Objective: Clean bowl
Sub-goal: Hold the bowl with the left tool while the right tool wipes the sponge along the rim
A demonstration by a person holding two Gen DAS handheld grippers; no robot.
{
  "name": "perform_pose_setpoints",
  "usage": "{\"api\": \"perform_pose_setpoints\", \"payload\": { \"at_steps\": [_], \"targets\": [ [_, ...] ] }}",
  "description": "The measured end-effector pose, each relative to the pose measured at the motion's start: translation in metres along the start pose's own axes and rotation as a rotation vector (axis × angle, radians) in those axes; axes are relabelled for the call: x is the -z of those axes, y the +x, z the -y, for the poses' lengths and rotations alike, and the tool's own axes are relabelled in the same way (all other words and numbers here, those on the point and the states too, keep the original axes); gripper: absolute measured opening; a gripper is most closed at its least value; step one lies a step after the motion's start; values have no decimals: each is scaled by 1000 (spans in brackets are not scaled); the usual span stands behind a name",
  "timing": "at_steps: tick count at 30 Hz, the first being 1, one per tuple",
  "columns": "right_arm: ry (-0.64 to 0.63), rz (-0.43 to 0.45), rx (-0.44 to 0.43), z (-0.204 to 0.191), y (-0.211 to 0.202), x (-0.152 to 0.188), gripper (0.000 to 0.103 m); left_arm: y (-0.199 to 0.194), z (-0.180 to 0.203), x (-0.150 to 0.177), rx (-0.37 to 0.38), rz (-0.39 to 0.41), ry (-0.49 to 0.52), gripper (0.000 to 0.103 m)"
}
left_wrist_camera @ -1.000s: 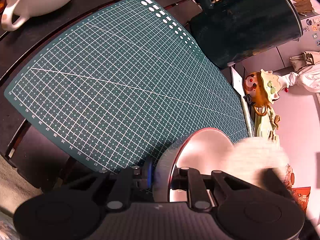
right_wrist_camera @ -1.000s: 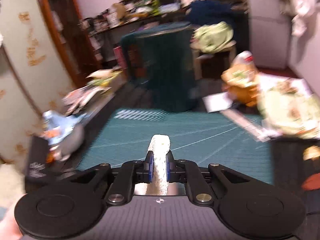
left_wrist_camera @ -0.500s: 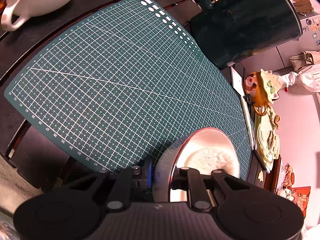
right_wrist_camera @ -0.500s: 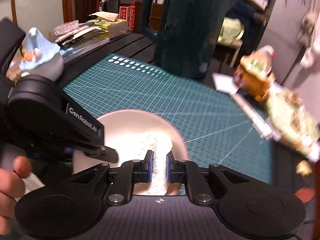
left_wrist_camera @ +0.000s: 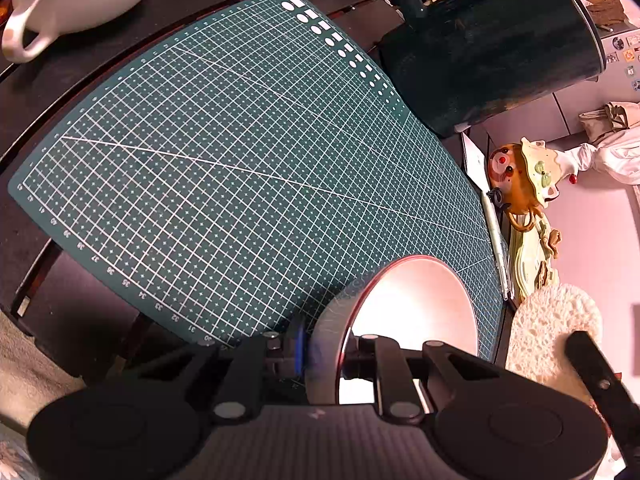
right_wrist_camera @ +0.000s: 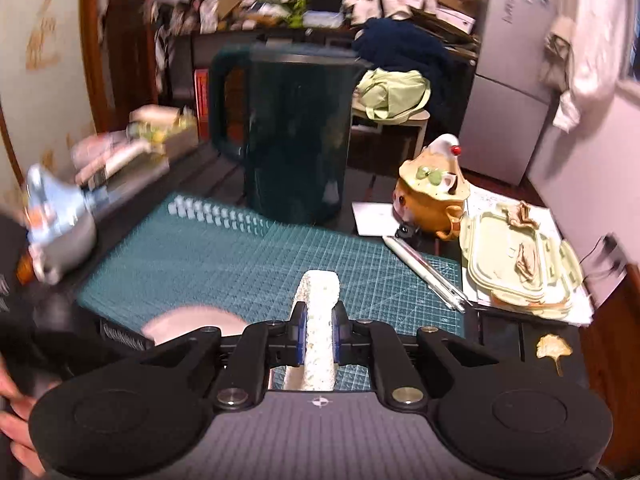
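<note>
Now the left tool [left_wrist_camera: 324, 350] clamps the bowl's [left_wrist_camera: 416, 312] rim, while the right tool [right_wrist_camera: 319, 334], clamped on the sponge [right_wrist_camera: 318, 320], is just beside it.

The sponge [right_wrist_camera: 318, 320] (in the right tool [right_wrist_camera: 319, 334]) has apparently lifted out of the bowl [left_wrist_camera: 420, 304].

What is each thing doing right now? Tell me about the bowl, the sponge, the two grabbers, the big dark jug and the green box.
Bowl: tilted on its edge, rim pinched by the left gripper, inside looks clean.
Sponge: squeezed in the right gripper, outside the bowl.
Left gripper: shut on the bowl's rim.
Right gripper: shut on the sponge.
Jug: standing upright behind the mat.
Green box: lid on, lying flat.
</note>
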State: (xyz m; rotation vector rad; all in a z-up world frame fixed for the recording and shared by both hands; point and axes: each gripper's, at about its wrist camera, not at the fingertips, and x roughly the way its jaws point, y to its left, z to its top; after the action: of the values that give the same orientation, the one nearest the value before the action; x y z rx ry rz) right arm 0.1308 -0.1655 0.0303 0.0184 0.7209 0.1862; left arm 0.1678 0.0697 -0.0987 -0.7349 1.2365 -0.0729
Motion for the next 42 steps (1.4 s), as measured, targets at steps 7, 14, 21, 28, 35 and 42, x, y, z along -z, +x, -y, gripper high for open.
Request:
{"api": "perform_pose_setpoints", "payload": {
  "at_steps": [7, 14, 21, 28, 35, 42],
  "targets": [
    [56, -129, -184, -26, 36, 22, 11, 0, -2, 1, 0, 2, 4, 16],
    [-163, -168, -47, -60, 63, 48, 12, 1, -2, 0, 2, 0, 3, 16],
    [-331, -114, 71, -68, 52, 49, 11, 2, -5, -2, 4, -1, 0, 16],
    [-196, -60, 74, -31, 24, 20, 11, 2, -3, -1, 6, -1, -3, 16],
    [6, -20, 99, 28, 10, 4, 11, 3, -5, -2, 7, -3, -1, 16],
    [254, -28, -160, 48, 8, 3, 11, 2, -4, -1, 0, 2, 6, 16]
  ]
}}
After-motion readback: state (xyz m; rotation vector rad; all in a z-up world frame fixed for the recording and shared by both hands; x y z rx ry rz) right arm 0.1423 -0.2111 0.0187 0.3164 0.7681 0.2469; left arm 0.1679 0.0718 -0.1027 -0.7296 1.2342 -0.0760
